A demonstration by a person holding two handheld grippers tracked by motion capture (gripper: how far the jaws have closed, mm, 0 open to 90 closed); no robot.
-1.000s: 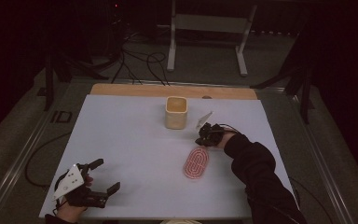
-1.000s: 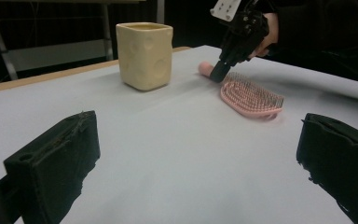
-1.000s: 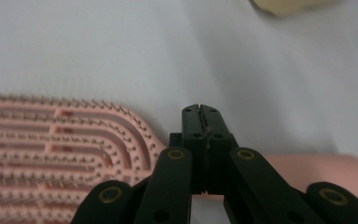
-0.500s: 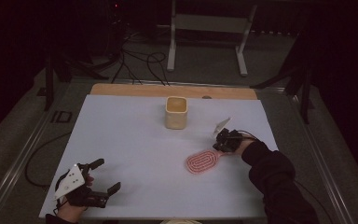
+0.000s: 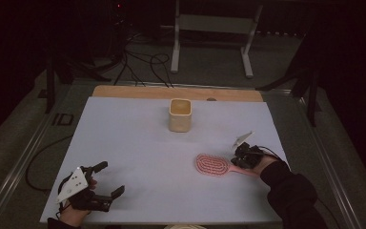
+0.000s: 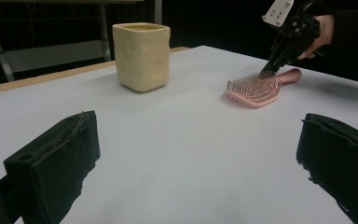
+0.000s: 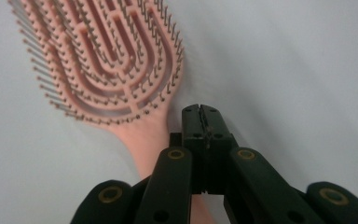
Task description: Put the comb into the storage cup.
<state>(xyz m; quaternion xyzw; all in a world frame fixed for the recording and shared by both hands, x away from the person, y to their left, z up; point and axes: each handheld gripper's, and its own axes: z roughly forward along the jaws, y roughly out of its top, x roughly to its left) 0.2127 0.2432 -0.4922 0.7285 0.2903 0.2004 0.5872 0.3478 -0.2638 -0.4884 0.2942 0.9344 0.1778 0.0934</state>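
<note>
A pink hairbrush (image 5: pixel 212 164) (image 6: pixel 256 88) (image 7: pixel 107 60) lies bristles up on the white table sheet (image 5: pixel 138 143), its handle pointing right. My right gripper (image 5: pixel 238 160) (image 6: pixel 266 70) (image 7: pixel 200 112) is shut, jaws pressed together with nothing between them. Its tip sits low over the handle where it meets the brush head; I cannot tell if it touches. A cream square cup (image 5: pixel 180 114) (image 6: pixel 142 56) stands upright near the back middle. My left gripper (image 5: pixel 113 177) (image 6: pixel 198 163) rests open at the front left, with nothing between its jaws.
A wooden strip (image 5: pixel 171 92) runs along the table's far edge. Behind it on the floor are a metal stand (image 5: pixel 212 28) and loose cables (image 5: pixel 147 59). A wide stretch of bare sheet lies between the two grippers.
My right hand has moved right and a little nearer. The brush has swung with it, from lying lengthwise to lying crosswise with the handle to the right. The left gripper has stayed put.
</note>
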